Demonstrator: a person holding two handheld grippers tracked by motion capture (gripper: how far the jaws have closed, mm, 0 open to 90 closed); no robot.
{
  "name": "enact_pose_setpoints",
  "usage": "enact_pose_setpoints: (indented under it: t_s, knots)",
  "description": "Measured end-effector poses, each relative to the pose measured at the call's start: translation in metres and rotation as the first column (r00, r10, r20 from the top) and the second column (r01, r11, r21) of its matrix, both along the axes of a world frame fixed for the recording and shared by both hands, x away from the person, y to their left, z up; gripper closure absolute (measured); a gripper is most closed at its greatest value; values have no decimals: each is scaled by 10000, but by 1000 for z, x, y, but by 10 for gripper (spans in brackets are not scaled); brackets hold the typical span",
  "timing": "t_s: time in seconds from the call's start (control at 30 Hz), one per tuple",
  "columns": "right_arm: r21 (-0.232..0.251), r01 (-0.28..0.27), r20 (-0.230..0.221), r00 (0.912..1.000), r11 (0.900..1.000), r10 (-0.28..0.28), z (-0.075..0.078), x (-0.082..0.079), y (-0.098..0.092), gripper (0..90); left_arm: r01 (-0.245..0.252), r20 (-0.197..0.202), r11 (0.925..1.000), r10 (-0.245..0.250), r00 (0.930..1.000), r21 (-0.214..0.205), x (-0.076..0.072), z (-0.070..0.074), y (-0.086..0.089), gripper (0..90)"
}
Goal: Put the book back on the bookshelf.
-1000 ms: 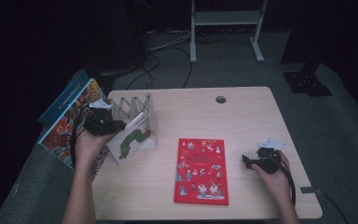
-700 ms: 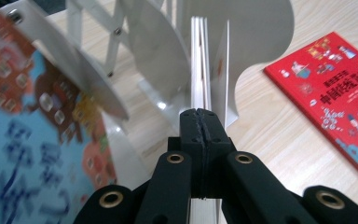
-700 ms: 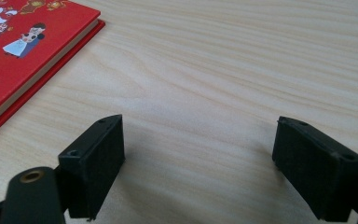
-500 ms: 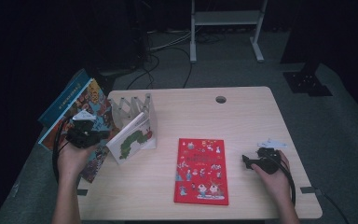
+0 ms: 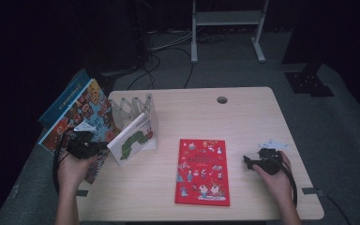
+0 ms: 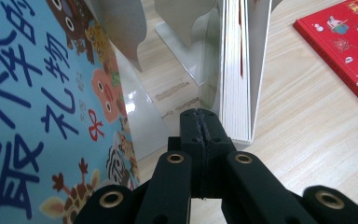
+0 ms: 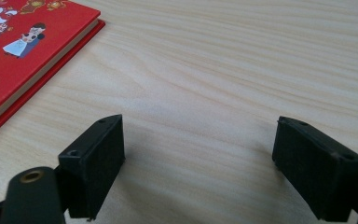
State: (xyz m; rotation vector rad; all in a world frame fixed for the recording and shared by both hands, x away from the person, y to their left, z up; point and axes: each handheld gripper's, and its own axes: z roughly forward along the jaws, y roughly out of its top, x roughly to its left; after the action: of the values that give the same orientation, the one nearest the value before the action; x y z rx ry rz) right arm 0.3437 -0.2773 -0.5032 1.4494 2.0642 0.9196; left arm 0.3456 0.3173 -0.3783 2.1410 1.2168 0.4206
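Table [image 5: 243, 117] in the high view: left gripper [image 5: 90, 149] at the near left edge, just left of the caterpillar book [image 5: 133, 140] leaning in the rack [image 5: 131, 105]; right gripper [image 5: 253, 162] right of the red book [image 5: 202, 171].

Left gripper view: left gripper's jaws pressed together, nothing between them, tips just short of the caterpillar book's page edges [image 6: 235, 70]; a blue book [image 6: 37, 102] at left.

Right gripper view: right gripper [image 7: 198, 158] wide apart over bare tabletop, holding nothing; red book [image 7: 23, 51] far left.

The high view is dim and soft, with grainy detail; light falls from above onto the table [image 5: 243, 117], while the floor and room behind sink into near black. The two gripper views are brighter and sharper. A glossy book cover [image 6: 37, 93] carries pale glare, and soft shadows lie under the black pads [image 7: 98, 158] on the wood.
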Motion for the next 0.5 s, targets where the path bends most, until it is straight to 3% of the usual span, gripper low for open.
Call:
enact_pose_setpoints:
  t_s: [0.07, 0.5]
  knots:
    - [0, 0, 2, 10000, 10000, 0, 0, 0, 0, 159, 93, -31, 9996, -92, 10000, 248, 0, -1, 0, 900]
    - [2, 0, 2, 10000, 10000, 0, 0, 0, 0, 159, 233, -331, 9997, -234, 9992, -28, -6, -14, -3, 900]
